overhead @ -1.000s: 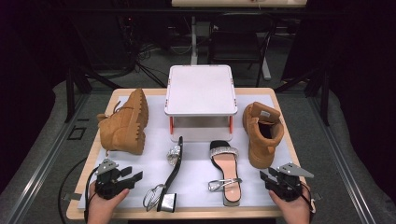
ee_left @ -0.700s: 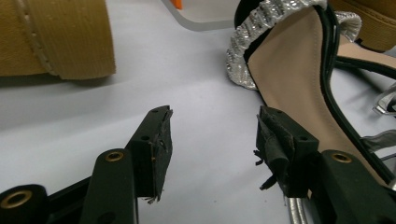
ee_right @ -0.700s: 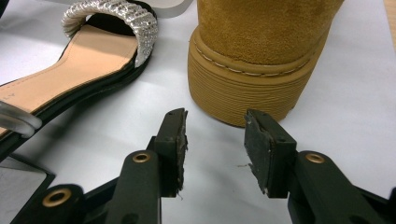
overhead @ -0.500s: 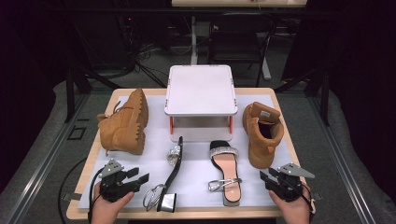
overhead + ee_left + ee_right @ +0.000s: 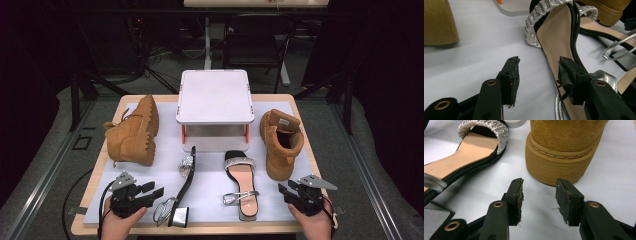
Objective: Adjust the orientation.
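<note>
A black sandal with a silver strap lies on its side at the front left of the white mat. My left gripper sits just left of it, pointing at it. In the left gripper view the left gripper is open; its jaws have just been closing, with only mat between them, and the right pad stands in front of the sandal's tan insole. The matching sandal lies flat. My right gripper is open with nothing in it, and in its own view it faces the heel of a tan boot.
A white raised stand with red legs sits at the back centre. One tan boot lies on its side at the left, and the other boot stands upright at the right. The table's front edge runs just before both hands.
My left gripper has shifted a little to the right, toward the sandal lying on its side, and its jaws stand narrower. The right gripper has stayed in place.
</note>
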### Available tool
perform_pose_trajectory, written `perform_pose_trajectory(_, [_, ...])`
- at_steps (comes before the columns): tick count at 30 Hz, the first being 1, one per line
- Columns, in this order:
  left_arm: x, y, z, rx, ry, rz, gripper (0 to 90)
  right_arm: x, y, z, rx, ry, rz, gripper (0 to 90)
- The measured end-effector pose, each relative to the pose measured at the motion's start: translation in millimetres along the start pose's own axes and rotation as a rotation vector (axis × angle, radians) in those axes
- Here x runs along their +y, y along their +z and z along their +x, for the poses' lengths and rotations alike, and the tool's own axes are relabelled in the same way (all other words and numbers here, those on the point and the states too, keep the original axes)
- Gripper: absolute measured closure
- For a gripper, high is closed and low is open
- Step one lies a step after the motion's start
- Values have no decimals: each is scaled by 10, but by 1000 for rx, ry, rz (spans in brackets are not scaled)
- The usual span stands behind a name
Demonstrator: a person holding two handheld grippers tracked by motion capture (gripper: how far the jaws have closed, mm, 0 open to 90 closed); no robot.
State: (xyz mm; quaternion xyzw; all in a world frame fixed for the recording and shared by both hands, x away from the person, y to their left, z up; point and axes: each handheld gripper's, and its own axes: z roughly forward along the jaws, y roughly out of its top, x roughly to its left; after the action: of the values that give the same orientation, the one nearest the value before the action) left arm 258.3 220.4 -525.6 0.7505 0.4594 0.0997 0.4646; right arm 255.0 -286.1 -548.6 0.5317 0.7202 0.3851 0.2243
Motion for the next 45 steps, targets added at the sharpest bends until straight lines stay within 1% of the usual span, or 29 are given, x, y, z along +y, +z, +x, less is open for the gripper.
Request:
perform_pose_trajectory(2, [8, -12, -15, -11, 4, 1, 521, 0, 0, 1, 1, 2, 1, 569])
perform_pose_trajectory(5, [12, -25, -32, -14, 1, -8, 530, -1, 2, 1, 3, 1, 1, 566])
perform_pose_trajectory(7, [28, -49, -50, -18, 6, -10, 538, -1, 3, -1, 4, 3, 2, 564])
perform_pose_trajectory(9, [43, -75, -69, -31, 1, -20, 539, -1, 5, -4, 2, 2, 6, 564])
perform_pose_trajectory(12, [66, -113, -116, -61, -1, -27, 548, -1, 7, -7, 2, 3, 6, 564])
perform_pose_trajectory(16, [90, -124, -221, -90, 27, -24, 550, 0, -3, -12, 0, 8, 2, 563])
perform_pose_trajectory(19, [103, -104, -292, -107, 48, 3, 550, 0, -4, -18, 0, 15, -6, 559])
perform_pose_trajectory(20, [100, -89, -313, -105, 55, -1, 550, 0, -6, -18, -2, 16, -6, 558])
perform_pose_trajectory(24, [99, -59, -368, -108, 72, 11, 550, -2, -6, -19, -1, 18, -5, 555])
perform_pose_trajectory(25, [98, -48, -373, -110, 74, 20, 557, -2, -3, -21, 0, 16, -7, 554])
perform_pose_trajectory(29, [86, -22, -373, -127, 69, 38, 640, -3, 0, -25, -1, 14, -3, 553])
perform_pose_trajectory(32, [79, -3, -379, -134, 83, 47, 670, -3, 1, -25, 4, 18, -7, 552])
perform_pose_trajectory(34, [74, 15, -382, -139, 81, 55, 682, -3, 2, -25, 5, 20, -1, 552])
perform_pose_trajectory(37, [62, 49, -388, -147, 75, 61, 701, -2, 3, -25, 8, 21, -1, 552])
perform_pose_trajectory(39, [64, 54, -389, -153, 74, 69, 739, -2, 2, -26, 6, 20, -1, 552])
perform_pose_trajectory(40, [66, 70, -391, -173, 60, 67, 770, -3, 1, -30, 4, 18, -2, 548])
perform_pose_trajectory(41, [66, 70, -391, -173, 60, 67, 788, -3, 1, -30, 4, 18, -2, 548])
perform_pose_trajectory(42, [71, 82, -393, -187, 50, 64, 799, -5, 1, -32, 1, 22, -4, 546])
perform_pose_trajectory(45, [81, 92, -402, -194, 50, 65, 802, -6, 0, -37, 4, 25, -2, 546])
